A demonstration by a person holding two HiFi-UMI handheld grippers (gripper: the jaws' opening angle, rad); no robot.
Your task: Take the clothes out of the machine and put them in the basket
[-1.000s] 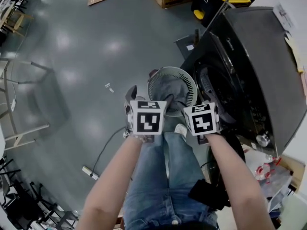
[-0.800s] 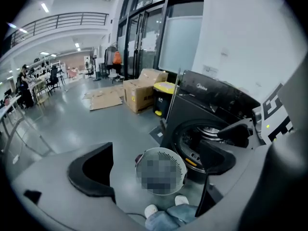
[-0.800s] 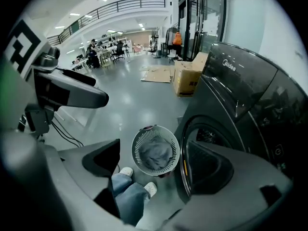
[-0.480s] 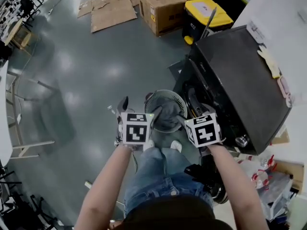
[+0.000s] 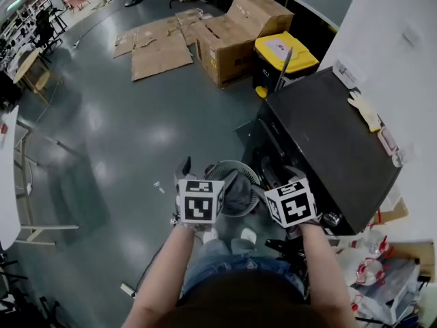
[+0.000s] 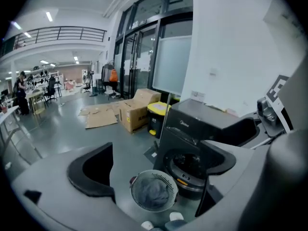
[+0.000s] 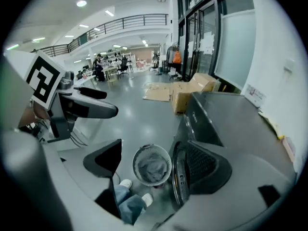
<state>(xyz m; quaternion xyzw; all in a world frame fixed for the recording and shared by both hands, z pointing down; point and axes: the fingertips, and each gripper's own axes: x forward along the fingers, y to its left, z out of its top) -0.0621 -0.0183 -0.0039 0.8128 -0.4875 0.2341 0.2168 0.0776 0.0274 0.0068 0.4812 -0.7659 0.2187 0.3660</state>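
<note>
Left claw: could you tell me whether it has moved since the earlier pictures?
Yes: the left claw has risen away from the laundry basket, which now looks smaller.

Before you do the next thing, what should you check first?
1. Left gripper: jaws apart, nothing between them: ok.
2. Right gripper: jaws apart, nothing between them: ok.
3. Basket upright on the floor by the machine: ok.
4. Grey clothes lie inside the basket: ok.
5. Door of the machine open: ok.
6. Drum emptied: cannot tell, too dark inside.
</note>
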